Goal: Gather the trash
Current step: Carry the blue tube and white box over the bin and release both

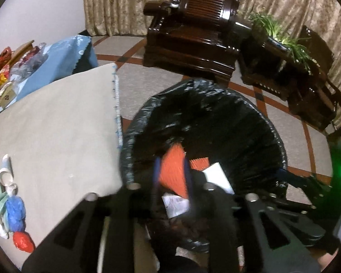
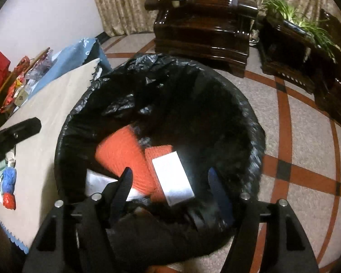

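Black-lined bin (image 2: 161, 113) fills frame centre, both hand-held grippers over it. Remaining trash pile (image 1: 10, 207) on desk (image 1: 56, 125), lower left of left view, long axis vertical. Left hand-held gripper (image 1: 170, 177) nearer, fingers slightly apart, blurred; right hand-held gripper (image 2: 170, 182) apart, empty.

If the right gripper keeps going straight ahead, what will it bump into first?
Probably the trash in the bin: the right gripper points down into the black-lined bin, toward the white card and orange mesh. Depth is unclear.
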The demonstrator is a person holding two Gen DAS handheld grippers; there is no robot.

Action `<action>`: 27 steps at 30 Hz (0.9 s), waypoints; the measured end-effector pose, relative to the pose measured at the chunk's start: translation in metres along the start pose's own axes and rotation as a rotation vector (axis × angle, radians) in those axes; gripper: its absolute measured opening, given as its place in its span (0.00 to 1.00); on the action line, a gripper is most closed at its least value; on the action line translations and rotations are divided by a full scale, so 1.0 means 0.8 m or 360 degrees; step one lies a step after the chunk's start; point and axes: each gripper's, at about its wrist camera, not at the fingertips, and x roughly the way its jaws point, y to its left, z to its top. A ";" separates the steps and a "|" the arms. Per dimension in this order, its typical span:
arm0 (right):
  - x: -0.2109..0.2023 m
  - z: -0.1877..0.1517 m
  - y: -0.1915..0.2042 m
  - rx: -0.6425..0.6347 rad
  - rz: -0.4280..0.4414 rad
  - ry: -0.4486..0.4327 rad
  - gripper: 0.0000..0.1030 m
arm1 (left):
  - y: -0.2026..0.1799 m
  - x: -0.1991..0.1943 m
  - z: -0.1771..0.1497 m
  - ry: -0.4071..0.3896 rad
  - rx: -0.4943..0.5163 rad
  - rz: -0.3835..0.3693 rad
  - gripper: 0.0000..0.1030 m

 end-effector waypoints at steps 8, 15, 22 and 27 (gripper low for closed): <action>-0.054 -0.021 0.048 -0.0091 0.0039 -0.0044 0.66 | 0.064 -0.052 -0.028 -0.0035 -0.0084 0.0105 0.42; -0.087 -0.045 0.139 -0.0233 0.0156 -0.0109 0.66 | 0.147 -0.106 -0.074 -0.0058 -0.0210 0.0243 0.53; -0.091 -0.068 0.229 -0.0348 0.0252 -0.0108 0.66 | 0.224 -0.153 -0.120 -0.0084 -0.0323 0.0371 0.56; -0.093 -0.076 0.279 -0.0417 0.0277 -0.0108 0.66 | 0.264 -0.181 -0.150 -0.0111 -0.0393 0.0420 0.57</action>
